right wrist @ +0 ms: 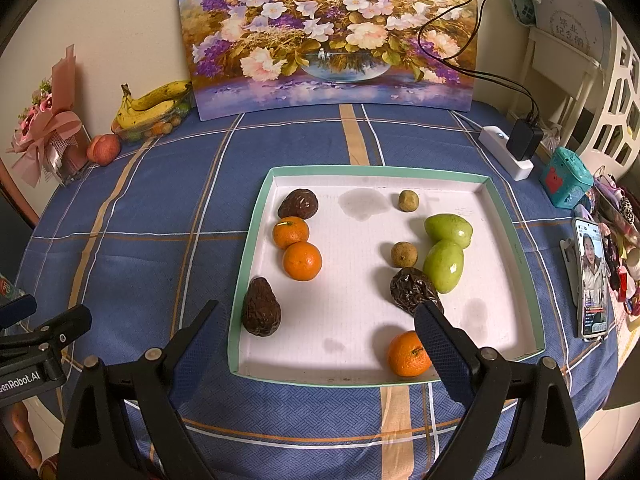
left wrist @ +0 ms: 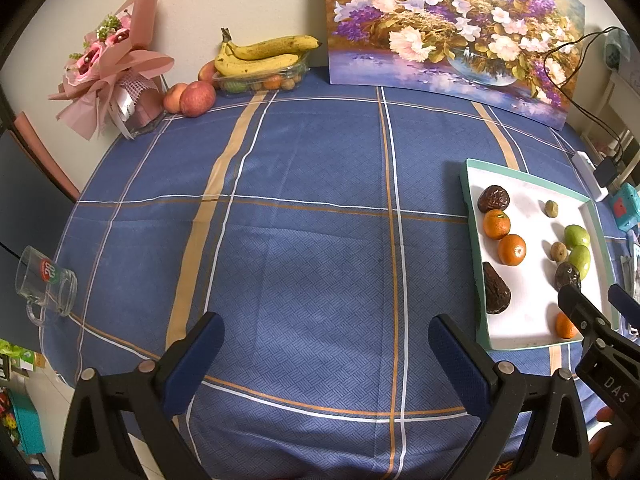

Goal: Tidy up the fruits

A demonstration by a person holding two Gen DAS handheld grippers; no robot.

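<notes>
- The right gripper (right wrist: 316,344) hangs over the near edge of a white tray (right wrist: 516,344) with a green rim, its blue-padded fingers (right wrist: 440,348) spread wide and holding nothing
- The left gripper (left wrist: 326,360) hovers above bare blue checked tablecloth (left wrist: 300,240), well to the left of the tray (left wrist: 528,332); its fingers (left wrist: 196,364) are also spread apart and empty
- In the tray's left half, two oranges (right wrist: 302,261) touch each other, with a dark wrinkled fruit (right wrist: 298,204) just behind them and a second dark wrinkled one (right wrist: 261,307) near the front left corner
- In the right half, two green fruits (right wrist: 444,266) lie touching, one behind the other; a third dark wrinkled fruit (right wrist: 412,290) sits against the nearer green one, partly behind the right gripper's right finger
- Two small brown round fruits lie apart: one (right wrist: 408,201) near the back wall, the other (right wrist: 404,255) just left of the green pair
- A single orange (right wrist: 408,354) rests close to the tray's front wall, just beside the right finger
- At the back left of the table, bananas (left wrist: 260,56) lie on a clear container of small fruit, apples (left wrist: 197,99) stand beside it, and a wrapped pink bouquet (left wrist: 112,68) leans on the wall
- A flower painting (right wrist: 328,36) leans on the wall behind the tray, a phone (right wrist: 592,280) lies to the tray's right, and a glass mug (left wrist: 46,286) lies on its side at the left edge of the table
</notes>
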